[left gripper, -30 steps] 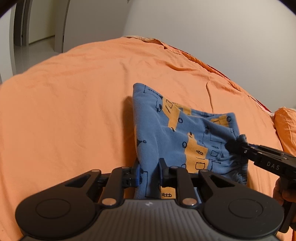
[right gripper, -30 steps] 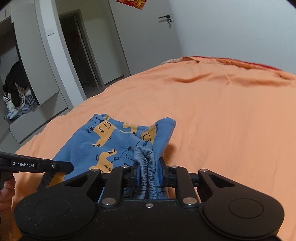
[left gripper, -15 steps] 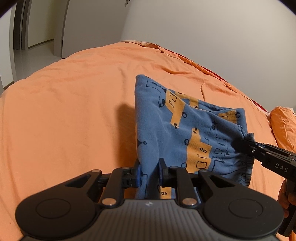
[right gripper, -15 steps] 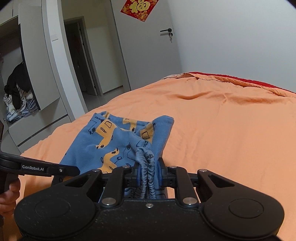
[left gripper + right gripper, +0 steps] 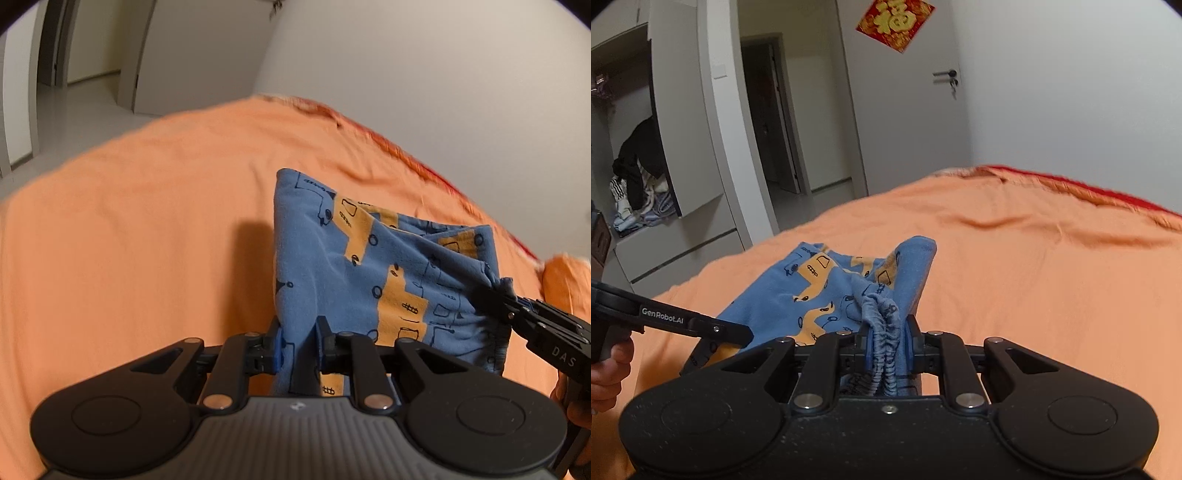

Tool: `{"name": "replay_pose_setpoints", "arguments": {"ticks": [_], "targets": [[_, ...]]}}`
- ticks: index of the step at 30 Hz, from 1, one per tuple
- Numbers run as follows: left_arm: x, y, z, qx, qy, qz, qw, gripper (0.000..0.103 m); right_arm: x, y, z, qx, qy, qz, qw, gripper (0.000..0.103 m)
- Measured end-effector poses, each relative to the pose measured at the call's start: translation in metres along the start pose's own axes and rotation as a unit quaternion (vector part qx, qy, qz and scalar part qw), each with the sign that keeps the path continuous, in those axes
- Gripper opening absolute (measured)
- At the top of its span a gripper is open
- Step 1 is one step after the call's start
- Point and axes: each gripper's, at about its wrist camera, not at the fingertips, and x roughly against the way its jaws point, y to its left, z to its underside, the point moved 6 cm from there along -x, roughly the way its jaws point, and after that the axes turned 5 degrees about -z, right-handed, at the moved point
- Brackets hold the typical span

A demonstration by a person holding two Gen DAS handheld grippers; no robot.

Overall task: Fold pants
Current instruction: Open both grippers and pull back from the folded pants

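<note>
From the left wrist: left gripper [image 5: 298, 345] clamped on a blue edge of the pants [image 5: 354, 266], garment's lower part hidden behind the gripper body, the rest hanging above the orange bed [image 5: 140, 236]; right gripper [image 5: 491, 291] pinching the far corner, "DAS" readable on its arm, hand cut off at the frame edge. From the right wrist: right gripper nipped tight on the gathered waistband, "GenRobot.AI" legible on the left gripper's arm, red door hanging [image 5: 894, 22] with one gold character, open wardrobe [image 5: 639, 177] holding a dim, indistinct pile of clothes.
</note>
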Motion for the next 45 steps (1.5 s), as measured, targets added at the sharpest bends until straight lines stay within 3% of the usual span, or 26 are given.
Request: {"name": "replay_pose_setpoints", "arguments": {"ticks": [5, 10, 14, 15, 18, 22, 25, 27, 29, 34, 37, 39, 42, 45], "targets": [[-0.015, 0.001, -0.046, -0.012, -0.033, -0.022, 0.9991, 0.019, -0.033, -0.018, -0.046, 0.001, -0.026, -0.021, 0.999, 0.016], [-0.055, 0.02, -0.068, 0.03, -0.013, -0.027, 0.9991, 0.019, -0.087, -0.039, -0.074, 0.006, -0.01, -0.04, 0.999, 0.016], [-0.102, 0.044, -0.054, 0.047, 0.031, -0.053, 0.997, 0.021, -0.14, -0.055, -0.066, 0.001, 0.033, -0.038, 0.999, 0.017], [-0.112, 0.05, -0.047, 0.05, 0.042, -0.061, 0.996, 0.025, -0.152, -0.059, -0.057, -0.005, 0.051, -0.037, 0.998, 0.017], [-0.112, 0.058, -0.039, 0.046, 0.024, -0.048, 0.9975, 0.035, -0.181, -0.067, -0.031, -0.008, 0.087, -0.019, 0.996, 0.018], [-0.109, 0.063, -0.039, 0.043, 0.018, -0.056, 0.9973, 0.051, -0.183, -0.082, -0.019, -0.059, 0.067, -0.033, 0.995, 0.03], [-0.102, 0.065, -0.044, 0.048, 0.011, -0.073, 0.9962, 0.065, -0.182, -0.086, -0.019, -0.059, 0.06, -0.025, 0.996, 0.049], [-0.096, 0.067, -0.046, 0.043, 0.003, -0.095, 0.9945, 0.082, -0.179, -0.088, -0.019, -0.06, 0.05, -0.013, 0.997, 0.062], [-0.095, 0.067, -0.045, 0.028, 0.003, -0.126, 0.9916, 0.083, -0.176, -0.093, -0.02, -0.058, 0.04, 0.014, 0.997, 0.078], [-0.085, 0.068, -0.042, 0.016, 0.005, -0.155, 0.9878, 0.089, -0.169, -0.098, -0.02, -0.018, 0.022, 0.072, 0.997, 0.088], [-0.074, 0.064, -0.039, 0.017, -0.001, -0.156, 0.9876, 0.094, -0.156, -0.088, -0.025, -0.013, 0.0, 0.055, 0.998, 0.089], [-0.07, 0.06, -0.036, 0.012, -0.002, -0.158, 0.9873, 0.097, -0.15, -0.081, -0.029, 0.005, -0.009, 0.068, 0.998, 0.092], [-0.061, 0.051, -0.029, 0.002, -0.003, -0.167, 0.986, 0.099, -0.147, -0.079, -0.026, 0.027, 0.016, 0.127, 0.991, 0.092], [-0.043, 0.042, -0.023, -0.011, -0.017, -0.168, 0.9855, 0.103, -0.126, -0.07, -0.022, 0.017, 0.0, 0.128, 0.992, 0.095]]}}
